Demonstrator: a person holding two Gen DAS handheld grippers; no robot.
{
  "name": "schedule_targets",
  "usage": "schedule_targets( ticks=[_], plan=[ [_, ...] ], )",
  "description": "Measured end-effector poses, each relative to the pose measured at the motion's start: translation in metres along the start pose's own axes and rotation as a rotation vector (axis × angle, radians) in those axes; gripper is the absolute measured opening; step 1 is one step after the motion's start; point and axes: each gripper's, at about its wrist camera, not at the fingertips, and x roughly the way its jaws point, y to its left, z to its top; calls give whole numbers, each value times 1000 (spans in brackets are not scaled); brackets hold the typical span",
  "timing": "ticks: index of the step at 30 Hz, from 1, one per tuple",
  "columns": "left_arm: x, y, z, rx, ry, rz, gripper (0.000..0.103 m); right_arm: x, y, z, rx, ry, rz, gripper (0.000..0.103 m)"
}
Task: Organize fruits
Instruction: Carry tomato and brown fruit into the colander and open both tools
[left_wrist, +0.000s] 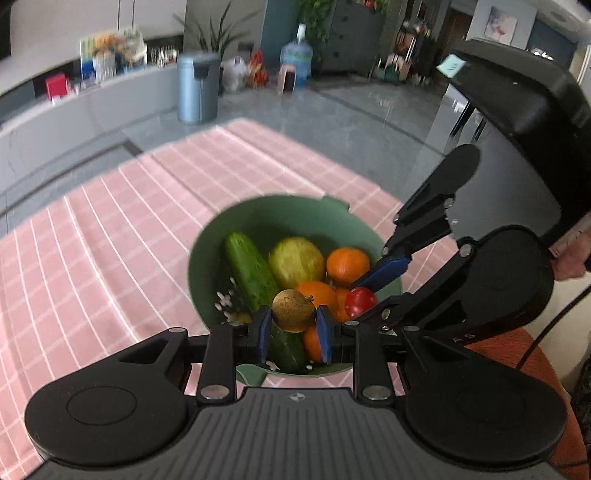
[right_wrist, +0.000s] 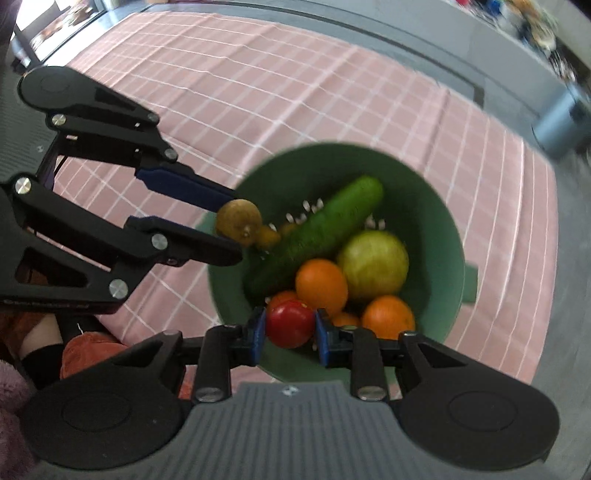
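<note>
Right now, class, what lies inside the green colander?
In the green colander lie a cucumber, a yellow-green fruit, several oranges and small yellow fruits. The piled fruit hides whatever lies beneath it and most of the floor.

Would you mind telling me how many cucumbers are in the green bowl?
2 visible: a long cucumber lies along the bowl's left side; another cucumber sits partly hidden below the left hand-held gripper. More may be buried.
</note>
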Motion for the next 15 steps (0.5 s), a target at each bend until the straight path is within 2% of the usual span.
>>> schedule_targets(
  ticks=[8, 15],
  plan=[
    [27, -5, 0, -15, 131, 14, 29, 19, -15, -11, 83, 16, 35, 24],
    [39, -12, 0, 17, 186, 36, 29, 32, -23, -15, 111, 29, 60, 24]
  ],
)
